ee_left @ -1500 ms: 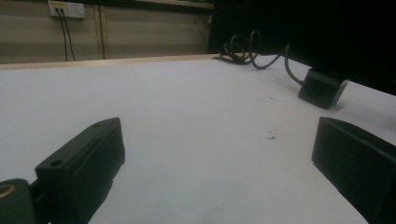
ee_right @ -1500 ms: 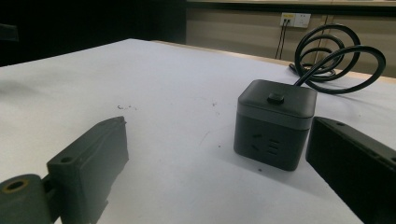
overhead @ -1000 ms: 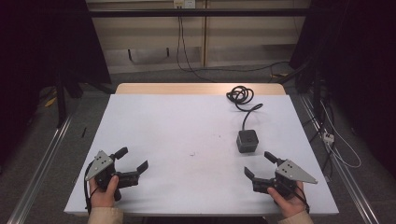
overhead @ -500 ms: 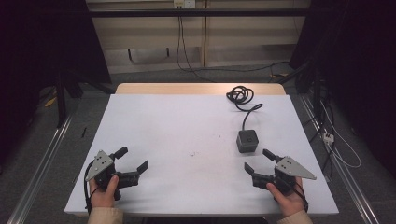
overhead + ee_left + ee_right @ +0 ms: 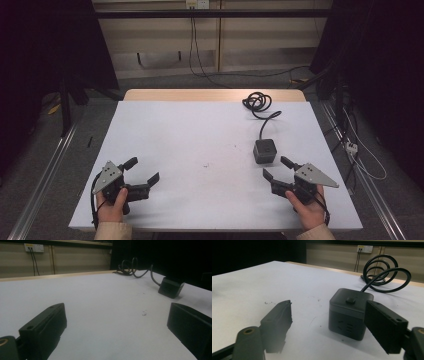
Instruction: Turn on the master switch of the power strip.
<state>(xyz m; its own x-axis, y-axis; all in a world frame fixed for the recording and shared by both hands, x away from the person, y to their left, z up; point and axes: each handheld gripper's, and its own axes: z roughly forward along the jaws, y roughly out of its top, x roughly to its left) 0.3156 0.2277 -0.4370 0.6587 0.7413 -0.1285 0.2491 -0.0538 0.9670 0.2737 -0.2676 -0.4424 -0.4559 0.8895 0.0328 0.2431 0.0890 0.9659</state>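
Two grippers rested low over the near edge of the white table point(image 5: 165, 125), and the work in hand looked like the approach to a grasp, not the grasp itself. At the left, the left gripper point(image 5: 142, 171) sat in the person's hand with its jaws spread wide and nothing between them; its own view looked across bare tabletop, with the cube far off to the right. Nothing suggested it had a part in this step yet. Further right, beyond the middle of the table, stood the black power cube point(image 5: 264, 150), upright, a small button on its top face and socket slots on the side facing the right gripper point(image 5: 276, 168). Its black cable point(image 5: 267, 124) ran back to a loose coil point(image 5: 257, 100) near the far edge. The right gripper waited just short of the cube, aimed at it, and its jaws had just been closing partway while remaining apart, with no contact on the cube and only table between the pads. In my judgement the next move called for easing the right gripper forward until the cube's two sides sat squarely between the pads, keeping them level and clear of the cable, then squeezing.
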